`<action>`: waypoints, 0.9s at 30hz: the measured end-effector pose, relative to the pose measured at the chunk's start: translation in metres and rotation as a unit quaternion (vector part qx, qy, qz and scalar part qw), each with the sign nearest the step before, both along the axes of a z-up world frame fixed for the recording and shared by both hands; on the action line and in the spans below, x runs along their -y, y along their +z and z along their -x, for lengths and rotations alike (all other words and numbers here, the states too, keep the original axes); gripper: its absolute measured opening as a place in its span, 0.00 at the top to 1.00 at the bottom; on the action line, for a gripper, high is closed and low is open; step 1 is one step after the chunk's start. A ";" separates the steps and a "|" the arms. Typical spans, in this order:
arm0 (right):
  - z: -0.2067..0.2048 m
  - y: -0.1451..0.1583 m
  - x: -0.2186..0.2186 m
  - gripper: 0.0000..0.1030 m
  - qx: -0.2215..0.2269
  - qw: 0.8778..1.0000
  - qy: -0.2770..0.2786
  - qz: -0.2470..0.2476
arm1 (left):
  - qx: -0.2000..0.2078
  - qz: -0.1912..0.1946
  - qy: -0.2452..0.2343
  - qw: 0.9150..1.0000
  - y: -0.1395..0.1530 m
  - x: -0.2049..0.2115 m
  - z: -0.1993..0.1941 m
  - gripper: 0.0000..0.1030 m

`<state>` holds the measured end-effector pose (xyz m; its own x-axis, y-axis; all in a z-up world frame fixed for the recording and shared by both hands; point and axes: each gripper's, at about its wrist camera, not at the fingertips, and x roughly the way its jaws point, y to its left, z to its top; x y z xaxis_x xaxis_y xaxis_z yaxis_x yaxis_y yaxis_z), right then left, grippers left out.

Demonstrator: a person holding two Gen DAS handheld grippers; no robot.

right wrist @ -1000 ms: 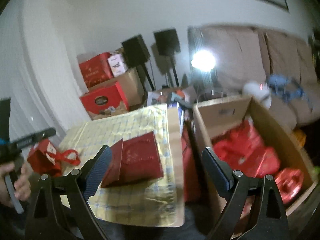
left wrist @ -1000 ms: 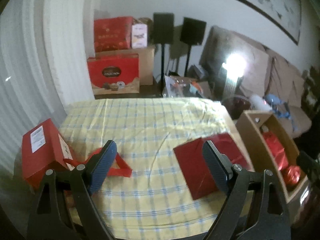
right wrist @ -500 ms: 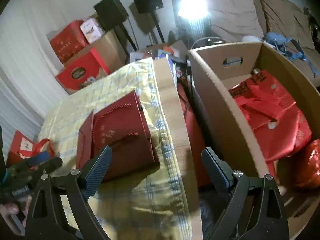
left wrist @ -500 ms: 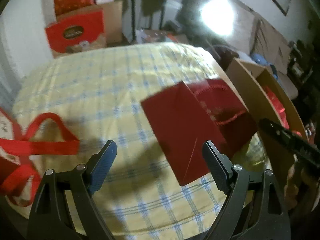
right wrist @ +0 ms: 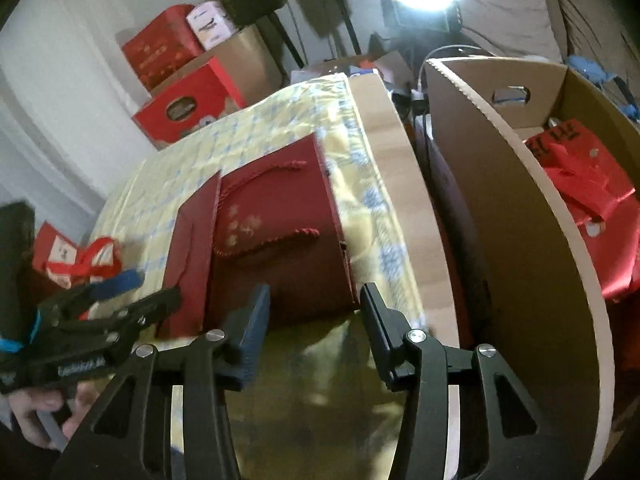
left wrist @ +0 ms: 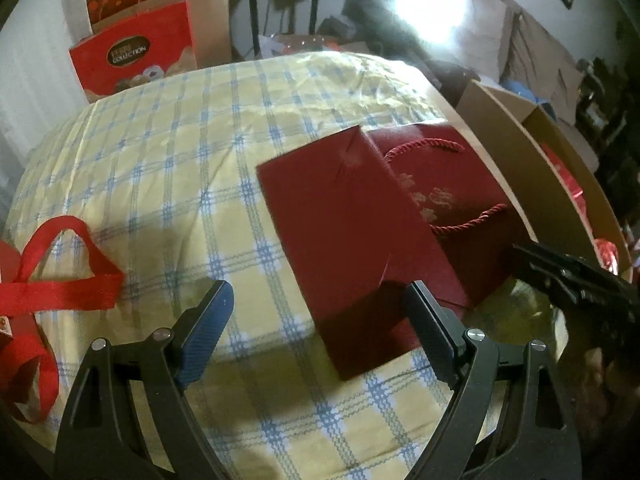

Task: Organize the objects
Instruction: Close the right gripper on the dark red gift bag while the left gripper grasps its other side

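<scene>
Both grippers have dropped toward the table since the earlier frames and now pitch steeply down; the far wall has slid out of view and the dark red gift bag [left wrist: 360,240] fills both pictures. The right gripper [right wrist: 316,308] has just been closing: its jaws stand markedly narrower than half a second ago, with the near edge of the bag just beyond the tips. Nothing is pinched between the pads yet, so it counts as unclosed on anything. The left gripper [left wrist: 316,312] stays wide apart, its right finger over the bag's near corner, its left finger above bare checked tablecloth [left wrist: 168,152].

The bag lies flat at the table's right edge, cord handles up, just beside the open cardboard box [right wrist: 520,184], which already holds bright red bags. A second red bag with ribbon handles [left wrist: 60,264] sits at the table's left side, well apart.

Judgement: this is the approach to a two-handed lift of the dark bag, box the likely destination. Task looks early to midway.

Person's hand [right wrist: 40,412] shows under the left tool.
</scene>
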<state>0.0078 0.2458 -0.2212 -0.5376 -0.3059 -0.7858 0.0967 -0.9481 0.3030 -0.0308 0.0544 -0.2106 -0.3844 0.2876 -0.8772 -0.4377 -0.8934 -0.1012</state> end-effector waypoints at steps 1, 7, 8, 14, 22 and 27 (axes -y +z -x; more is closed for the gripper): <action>-0.004 0.000 0.001 0.58 0.000 1.000 0.004 -0.004 | 0.004 -0.004 0.001 1.000 0.001 0.002 0.000 0.17; -0.044 0.001 0.001 0.64 0.008 0.999 0.021 0.044 | 0.036 -0.020 -0.023 0.999 0.004 0.009 -0.014 0.17; -0.050 0.001 0.002 0.64 0.009 0.998 0.025 0.051 | 0.045 -0.020 -0.042 0.998 0.003 0.008 -0.021 0.17; -0.071 0.000 -0.007 0.66 0.004 0.994 0.013 0.107 | 0.052 -0.024 -0.038 0.998 0.007 0.024 -0.038 0.19; -0.085 0.014 -0.028 0.49 -0.031 0.989 -0.019 0.141 | -0.024 -0.073 0.036 0.996 0.041 0.057 -0.027 0.20; -0.083 0.013 -0.028 0.44 -0.030 0.989 -0.019 0.144 | -0.016 -0.102 0.037 0.994 0.041 0.057 -0.025 0.20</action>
